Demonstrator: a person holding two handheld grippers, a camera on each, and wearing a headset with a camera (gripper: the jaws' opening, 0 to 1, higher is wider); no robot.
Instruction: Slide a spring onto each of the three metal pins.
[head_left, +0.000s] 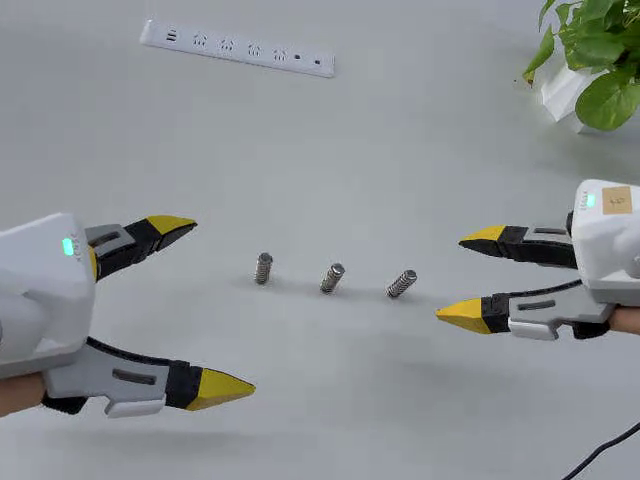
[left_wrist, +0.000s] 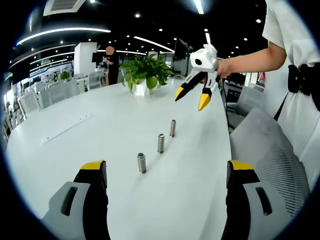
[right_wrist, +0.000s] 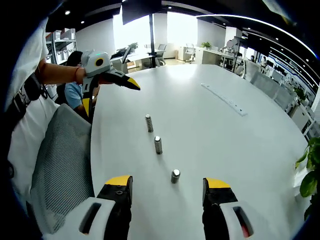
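A: What do the pins look like?

B: Three short grey metal ones stand upright in a row on the pale counter (head_left: 400, 130): the left pin (head_left: 263, 267), the middle pin (head_left: 332, 278) and the right pin (head_left: 401, 283). Each looks wrapped in a coiled spring (left_wrist: 161, 144), with a flat top showing.

A: And the tools?

B: The left tool (head_left: 220, 306) is spread wide, its yellow tips far apart, and it holds and touches nothing. The right tool (head_left: 450, 278) is also parted, less widely, and is just as empty.

A: Where are the pins relative to them?

B: Between the two tools, apart from both. The left pin is nearest the left tool. The right pin is near the right tool's tips, not touching.
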